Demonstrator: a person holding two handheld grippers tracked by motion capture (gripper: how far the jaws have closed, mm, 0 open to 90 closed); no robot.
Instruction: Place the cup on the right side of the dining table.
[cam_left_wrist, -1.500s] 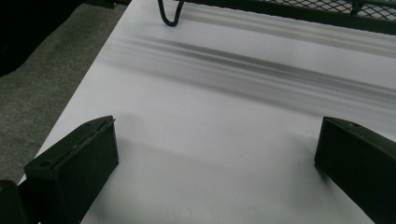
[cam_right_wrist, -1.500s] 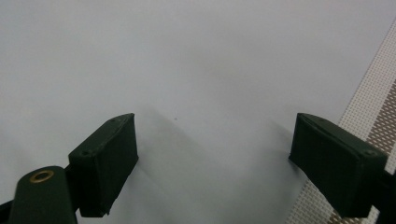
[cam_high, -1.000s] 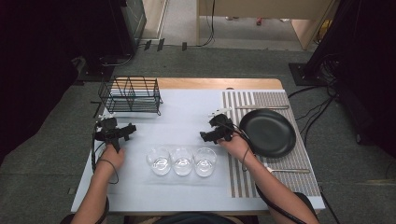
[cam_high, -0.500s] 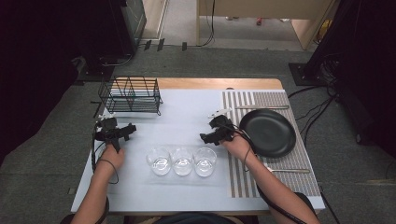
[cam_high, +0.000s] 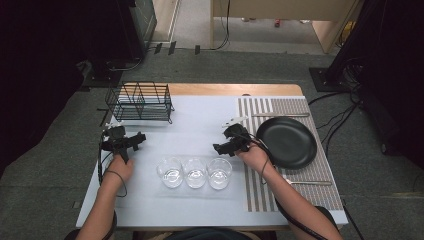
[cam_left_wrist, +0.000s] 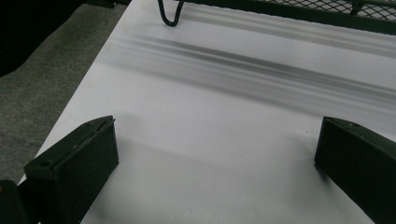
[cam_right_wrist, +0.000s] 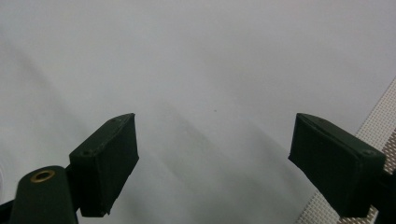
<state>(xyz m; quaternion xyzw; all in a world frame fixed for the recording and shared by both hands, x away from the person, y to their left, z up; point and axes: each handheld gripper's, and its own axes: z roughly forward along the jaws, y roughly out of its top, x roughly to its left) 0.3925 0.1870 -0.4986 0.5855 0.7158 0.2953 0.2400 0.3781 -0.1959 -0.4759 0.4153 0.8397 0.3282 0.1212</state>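
Note:
My left gripper (cam_high: 131, 140) rests on the white table (cam_high: 195, 130) near its left edge, held by a hand. In the left gripper view its jaws (cam_left_wrist: 217, 130) stand wide open over bare table, nothing between them. My right gripper (cam_high: 222, 145) sits near the middle of the table, just left of the striped placemat (cam_high: 300, 107). In the right gripper view its jaws (cam_right_wrist: 212, 123) are also open and empty above the white surface. Three clear glasses (cam_high: 195, 173) stand in a row near the front, between the two hands.
A black wire rack (cam_high: 140, 102) stands at the back left; its foot (cam_left_wrist: 170, 14) appears in the left gripper view. A black plate (cam_high: 286, 141) lies on the placemat (cam_right_wrist: 378, 121), with cutlery (cam_high: 280, 115) behind it and more cutlery (cam_high: 310, 182) in front.

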